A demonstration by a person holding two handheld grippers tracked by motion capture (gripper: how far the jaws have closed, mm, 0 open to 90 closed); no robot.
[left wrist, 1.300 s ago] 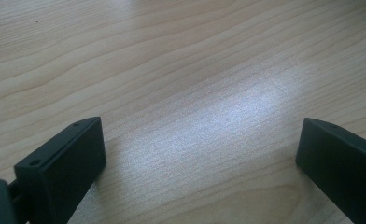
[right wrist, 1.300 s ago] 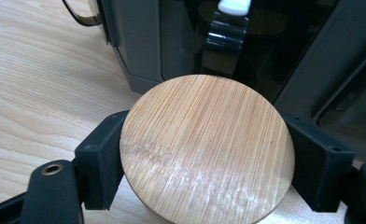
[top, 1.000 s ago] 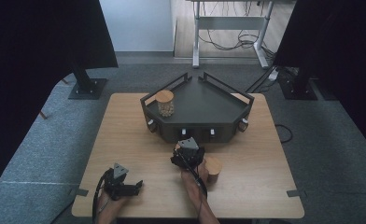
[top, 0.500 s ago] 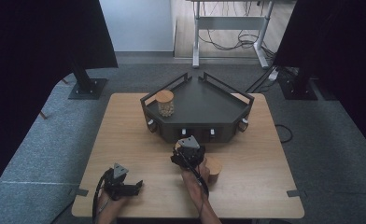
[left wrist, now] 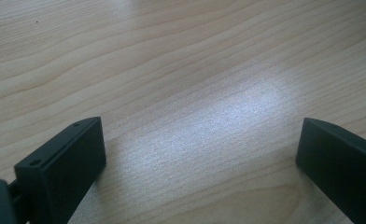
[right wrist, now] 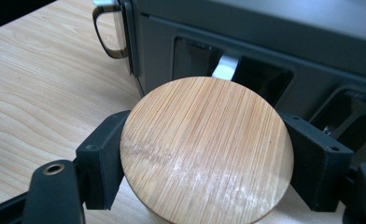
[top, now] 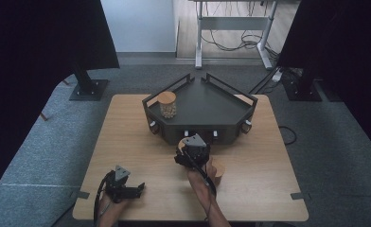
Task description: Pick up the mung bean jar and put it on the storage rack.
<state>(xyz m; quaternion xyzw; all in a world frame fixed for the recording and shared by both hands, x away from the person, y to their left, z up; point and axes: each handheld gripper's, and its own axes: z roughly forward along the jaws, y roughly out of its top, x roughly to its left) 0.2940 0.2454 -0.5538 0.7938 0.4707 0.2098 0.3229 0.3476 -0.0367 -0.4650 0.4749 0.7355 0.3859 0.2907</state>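
My right gripper (right wrist: pixel 205 161) is shut on a round bamboo lid (right wrist: pixel 209 135), its black pads pressing the rim from both sides. What hangs under the lid is hidden. In the high view the right gripper (top: pixel 187 146) sits just in front of the dark five-sided tray (top: pixel 207 106), lifted off the table. A jar with a bamboo lid (top: pixel 167 104) stands on the tray's left side. My left gripper (top: pixel 136 189) rests near the table's front left; the left gripper (left wrist: pixel 197 149) stands open over bare wood.
A second wooden-topped container (top: pixel 217 169) stands on the table just right of my right forearm. The tray's front wall (right wrist: pixel 265 42) with its recesses and a metal handle (right wrist: pixel 110 32) is close ahead. Dark curtains and stand bases flank the table.
My right gripper has risen a little with the lid and edged toward the tray's front. The left gripper has stayed put.
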